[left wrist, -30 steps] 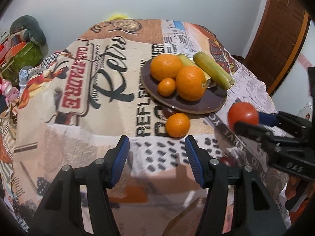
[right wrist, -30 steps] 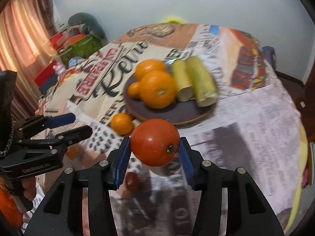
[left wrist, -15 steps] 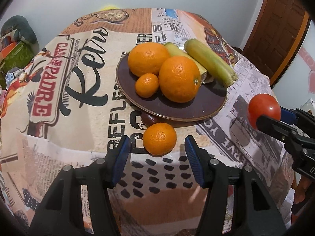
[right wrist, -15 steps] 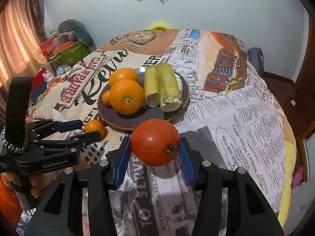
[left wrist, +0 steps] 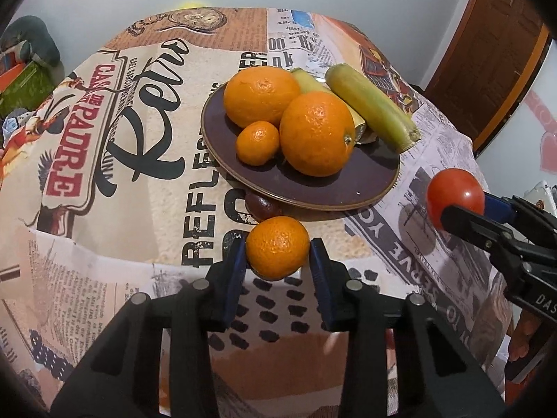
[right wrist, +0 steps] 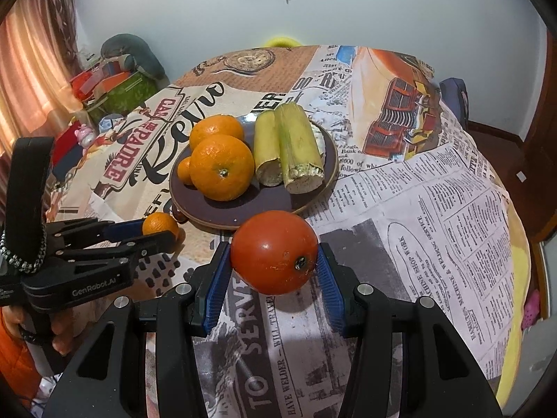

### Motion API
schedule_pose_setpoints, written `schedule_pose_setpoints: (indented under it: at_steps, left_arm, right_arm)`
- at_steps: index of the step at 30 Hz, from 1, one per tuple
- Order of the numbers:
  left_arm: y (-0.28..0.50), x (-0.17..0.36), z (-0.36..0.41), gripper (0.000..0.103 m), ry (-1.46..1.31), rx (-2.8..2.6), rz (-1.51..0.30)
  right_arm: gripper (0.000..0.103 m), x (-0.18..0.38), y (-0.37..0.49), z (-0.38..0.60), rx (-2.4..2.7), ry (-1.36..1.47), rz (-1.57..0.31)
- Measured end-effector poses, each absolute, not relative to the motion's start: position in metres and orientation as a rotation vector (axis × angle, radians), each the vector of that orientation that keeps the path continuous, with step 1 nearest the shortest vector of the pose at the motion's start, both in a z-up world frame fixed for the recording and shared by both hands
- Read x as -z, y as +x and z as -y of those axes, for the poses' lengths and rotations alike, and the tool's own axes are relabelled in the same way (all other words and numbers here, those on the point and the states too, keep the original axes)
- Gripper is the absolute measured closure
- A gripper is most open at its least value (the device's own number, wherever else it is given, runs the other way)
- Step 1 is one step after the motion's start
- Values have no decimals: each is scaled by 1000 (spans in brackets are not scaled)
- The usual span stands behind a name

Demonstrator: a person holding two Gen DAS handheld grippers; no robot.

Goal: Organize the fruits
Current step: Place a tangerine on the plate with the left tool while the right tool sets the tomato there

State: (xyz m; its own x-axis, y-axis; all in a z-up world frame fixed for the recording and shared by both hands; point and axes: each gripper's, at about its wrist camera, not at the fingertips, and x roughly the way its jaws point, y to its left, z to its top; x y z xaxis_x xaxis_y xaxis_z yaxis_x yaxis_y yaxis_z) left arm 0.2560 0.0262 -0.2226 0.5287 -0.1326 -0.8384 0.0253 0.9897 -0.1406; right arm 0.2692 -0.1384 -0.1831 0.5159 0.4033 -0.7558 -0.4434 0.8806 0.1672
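A dark round plate holds two big oranges, a small mandarin and two green-yellow cane pieces; the plate also shows in the right wrist view. My left gripper is shut on a loose mandarin lying on the cloth just in front of the plate. My right gripper is shut on a red tomato, held above the cloth to the right of the plate. A small dark brown fruit lies at the plate's near rim.
The table is covered by a printed cloth whose edges drop off on all sides. Clutter lies beyond the table at the left. A wooden door stands at the right.
My left gripper moved forward around the loose mandarin and closed on it. My right gripper kept hold of the tomato and stayed near the plate's right side.
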Motion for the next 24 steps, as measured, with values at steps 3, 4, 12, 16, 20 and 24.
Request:
schedule_pose_setpoints:
  at_steps: [3,4,12,16,20,24]
  left_arm:
    - [251,218,-28,66,-121,91,-996]
    - [250,216,-29,66,-123,91,-991]
    - [251,189,-41,66,-136,74,-918]
    - [258,177,-51,66,-146,56,-881]
    - [271,168,-59,66,-160,46,-854]
    - [284,164,-65,66,-168,42,-836]
  right_arm:
    - [58,182,270,137,-510,-48,-891]
    - [58,182,271,136,-511,-47,-891]
    - [58,172,280,129,-519,-42,-864]
    - [58,164,291,125,-522,-38,-842]
    - [58,157,301,119,-531,-26,-819]
    - [58,151,311,110,-541,-32,-798]
